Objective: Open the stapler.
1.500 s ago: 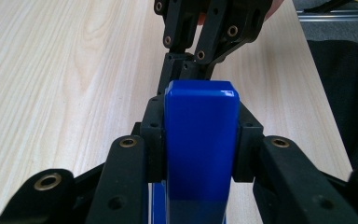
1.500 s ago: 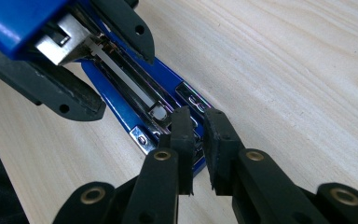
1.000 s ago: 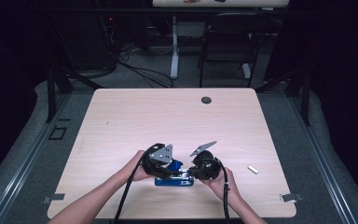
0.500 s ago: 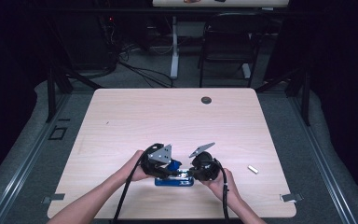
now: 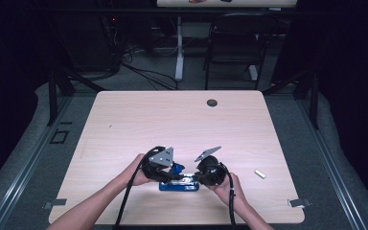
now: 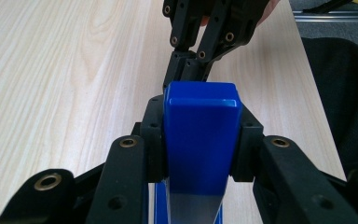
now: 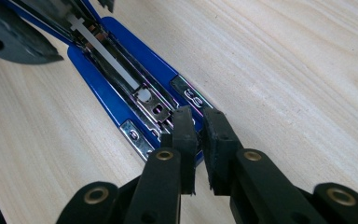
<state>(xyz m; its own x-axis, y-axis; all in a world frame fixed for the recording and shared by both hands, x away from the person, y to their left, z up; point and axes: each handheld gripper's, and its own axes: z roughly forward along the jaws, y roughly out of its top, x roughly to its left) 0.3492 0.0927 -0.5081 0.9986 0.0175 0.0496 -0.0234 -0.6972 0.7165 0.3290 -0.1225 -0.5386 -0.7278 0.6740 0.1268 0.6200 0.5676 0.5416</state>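
Note:
A blue stapler [image 5: 179,184] lies near the table's front edge, swung open. Its metal magazine and base [image 7: 135,93] lie flat on the wood. My left gripper [image 5: 165,170] is shut on the stapler's raised blue top [image 6: 200,121], with one pad on each side of it. My right gripper [image 5: 199,175] comes in from the right. Its jaws [image 7: 198,114] are shut with only a thin slit between them, nothing visible inside, and the tips are at the front end of the stapler's base. The right gripper [image 6: 200,51] is also in the left gripper view, just beyond the blue top.
A small white strip [image 5: 259,174] lies on the table to the right of the hands. A dark round grommet [image 5: 212,102] sits near the far edge. Bare wood [image 5: 172,124] stretches across the middle and back. A chair [image 5: 235,43] and cables stand beyond the table.

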